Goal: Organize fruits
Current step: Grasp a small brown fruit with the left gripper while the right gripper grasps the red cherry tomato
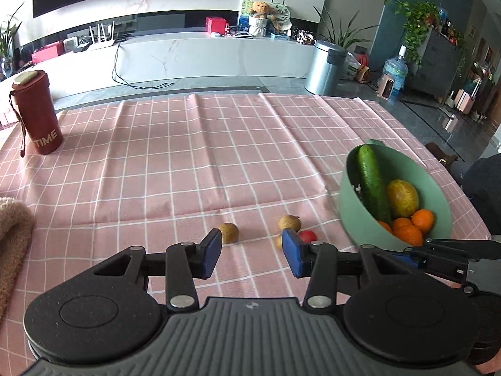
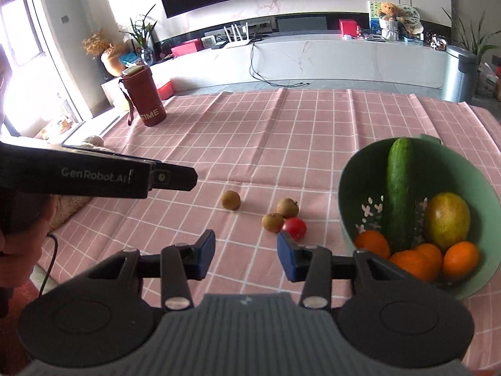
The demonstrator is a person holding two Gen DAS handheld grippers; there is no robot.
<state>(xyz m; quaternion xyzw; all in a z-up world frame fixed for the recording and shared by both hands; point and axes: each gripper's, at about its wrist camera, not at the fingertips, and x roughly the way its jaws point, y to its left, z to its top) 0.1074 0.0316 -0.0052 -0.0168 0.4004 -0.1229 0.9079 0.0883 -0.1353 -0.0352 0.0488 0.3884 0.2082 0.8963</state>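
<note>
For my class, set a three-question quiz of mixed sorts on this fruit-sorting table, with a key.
1. True or false: the cucumber lies on the pink checked cloth.
2. How many small brown fruits lie loose on the cloth?
3. Multiple choice: the red fruit sits A) inside the green bowl; B) beside two of the brown fruits; C) next to the maroon bottle.

Key
1. False: it leans inside the bowl.
2. Three.
3. B.
</note>
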